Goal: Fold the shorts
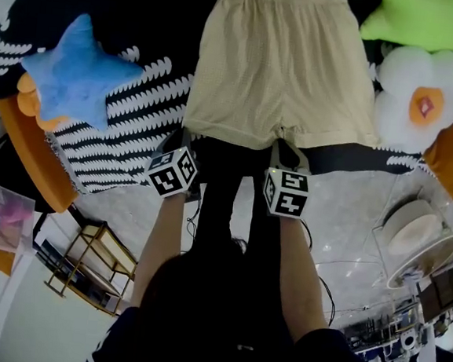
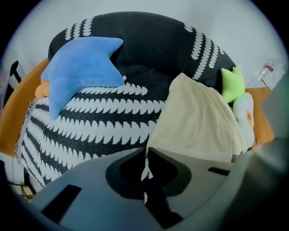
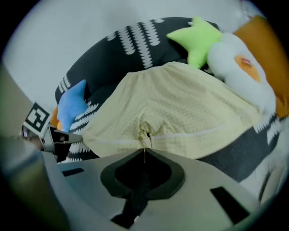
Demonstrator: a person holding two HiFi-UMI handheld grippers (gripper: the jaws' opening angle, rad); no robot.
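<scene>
The pale yellow, textured fabric shorts (image 1: 283,71) lie flat and spread out on a black cover with a white leaf-like pattern (image 1: 129,120), waistband away from the person and leg hems toward them. A blue star-shaped plush (image 1: 79,69) sits well apart on the left. A lime-green star plush (image 1: 426,20) and a white flower-shaped plush with an orange centre (image 1: 419,98) lie just beside the shorts on the right.

The left claw (image 2: 145,155) is pressed together on the outer hem corner of the left leg. The right claw (image 3: 144,151) is pressed together at the crotch, where the fabric bunches slightly at its tips. Both point steeply down at the near edge of the garment.

This looks like the start of the first fold: the left leg is gripped at both ends of its hem, and nothing is folded yet. The next move probably calls for lifting that leg with both grips held firm. The leg would then be carried over so it lands squarely on the right leg, without dragging the rest out of shape.
</scene>
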